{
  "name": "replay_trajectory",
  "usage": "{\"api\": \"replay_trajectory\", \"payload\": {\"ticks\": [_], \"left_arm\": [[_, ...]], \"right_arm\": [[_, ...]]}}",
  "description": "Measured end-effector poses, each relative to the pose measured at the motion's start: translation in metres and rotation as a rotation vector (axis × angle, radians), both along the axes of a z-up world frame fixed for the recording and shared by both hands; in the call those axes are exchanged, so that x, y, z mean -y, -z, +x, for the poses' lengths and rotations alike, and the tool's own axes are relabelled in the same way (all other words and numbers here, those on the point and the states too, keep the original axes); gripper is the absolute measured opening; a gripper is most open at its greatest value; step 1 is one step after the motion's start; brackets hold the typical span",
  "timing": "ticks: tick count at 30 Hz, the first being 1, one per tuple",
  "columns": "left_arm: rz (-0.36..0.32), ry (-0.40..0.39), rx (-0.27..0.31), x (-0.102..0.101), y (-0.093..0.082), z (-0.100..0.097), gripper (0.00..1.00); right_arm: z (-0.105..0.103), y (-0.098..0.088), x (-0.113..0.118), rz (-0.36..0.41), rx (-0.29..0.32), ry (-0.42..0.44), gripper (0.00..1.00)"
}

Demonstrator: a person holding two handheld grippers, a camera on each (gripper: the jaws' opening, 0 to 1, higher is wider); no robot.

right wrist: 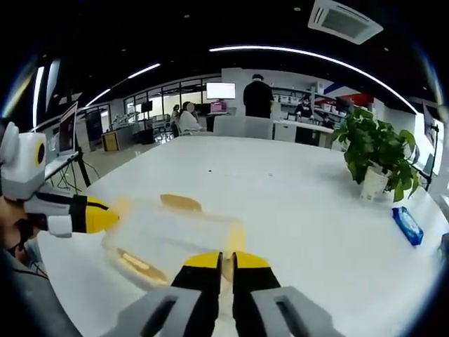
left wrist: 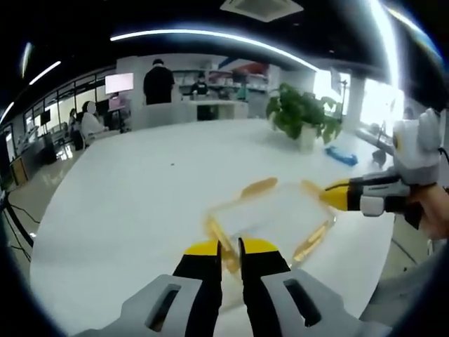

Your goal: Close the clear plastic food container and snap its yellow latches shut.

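Note:
A clear plastic food container with yellow latches sits blurred on the white table. My left gripper is narrowed to a slit on the near yellow latch at the container's edge. My right gripper comes in from the right, its yellow tip at the container's right side. In the right gripper view, the container lies just ahead. My right gripper is pinched on a yellow latch, and the left gripper touches the container's left end.
A potted plant and a blue packet stand toward the table's far side. People and desks are at the back of the office. The table's near edge is close below the container.

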State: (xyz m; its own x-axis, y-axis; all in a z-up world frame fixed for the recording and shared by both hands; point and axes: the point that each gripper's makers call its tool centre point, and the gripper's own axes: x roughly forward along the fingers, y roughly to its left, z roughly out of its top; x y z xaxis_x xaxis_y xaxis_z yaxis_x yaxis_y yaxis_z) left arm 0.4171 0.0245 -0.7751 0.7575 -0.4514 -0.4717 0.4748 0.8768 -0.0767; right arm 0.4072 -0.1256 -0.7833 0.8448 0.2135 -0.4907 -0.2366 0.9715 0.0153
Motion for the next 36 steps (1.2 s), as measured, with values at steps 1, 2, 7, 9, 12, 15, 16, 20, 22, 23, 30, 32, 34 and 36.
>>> {"api": "replay_trajectory", "payload": {"ticks": [1, 2, 7, 9, 12, 15, 16, 20, 22, 23, 30, 32, 34, 36], "left_arm": [[0.002, 0.001, -0.001, 0.0, 0.0, 0.0, 0.06], [0.003, 0.004, -0.001, 0.001, 0.001, 0.0, 0.06], [0.002, 0.002, -0.012, 0.002, 0.004, 0.001, 0.06], [-0.014, -0.003, -0.018, 0.003, 0.004, 0.002, 0.06], [-0.013, 0.001, -0.021, 0.005, 0.006, 0.002, 0.06], [-0.011, 0.003, -0.023, 0.007, 0.008, 0.003, 0.06], [-0.011, 0.004, -0.024, 0.007, 0.008, 0.003, 0.06], [-0.007, 0.002, -0.031, 0.007, 0.012, 0.003, 0.06], [-0.003, 0.007, -0.032, 0.008, 0.014, 0.003, 0.06], [-0.001, 0.007, -0.034, 0.007, 0.015, 0.003, 0.06], [-0.003, 0.006, -0.044, 0.009, 0.019, 0.004, 0.06], [0.001, 0.007, -0.045, 0.009, 0.021, 0.004, 0.06], [0.0, 0.004, -0.048, 0.009, 0.023, 0.004, 0.06], [-0.002, 0.0, -0.046, 0.009, 0.023, 0.005, 0.06]], "right_arm": [[0.0, 0.0, 0.0, 0.0, 0.0, 0.001, 0.01], [0.0, 0.0, 0.001, 0.0, 0.0, 0.003, 0.01], [0.001, 0.001, 0.001, -0.013, 0.0, -0.002, 0.01], [0.002, 0.002, 0.003, -0.011, -0.001, 0.001, 0.01], [0.002, 0.004, 0.005, -0.019, -0.006, 0.002, 0.01], [0.002, 0.006, 0.007, -0.019, -0.01, 0.006, 0.01], [0.002, 0.007, 0.007, -0.019, -0.011, 0.006, 0.01], [0.003, 0.011, 0.007, -0.023, -0.018, 0.004, 0.01], [0.003, 0.013, 0.007, -0.027, -0.023, 0.003, 0.01], [0.004, 0.013, 0.007, -0.028, -0.022, 0.0, 0.01], [0.004, 0.017, 0.009, -0.042, -0.028, -0.001, 0.01], [0.004, 0.018, 0.009, -0.035, -0.026, 0.002, 0.01], [0.004, 0.018, 0.009, -0.036, -0.025, 0.002, 0.01], [0.004, 0.018, 0.009, -0.028, -0.026, 0.006, 0.01]]}}
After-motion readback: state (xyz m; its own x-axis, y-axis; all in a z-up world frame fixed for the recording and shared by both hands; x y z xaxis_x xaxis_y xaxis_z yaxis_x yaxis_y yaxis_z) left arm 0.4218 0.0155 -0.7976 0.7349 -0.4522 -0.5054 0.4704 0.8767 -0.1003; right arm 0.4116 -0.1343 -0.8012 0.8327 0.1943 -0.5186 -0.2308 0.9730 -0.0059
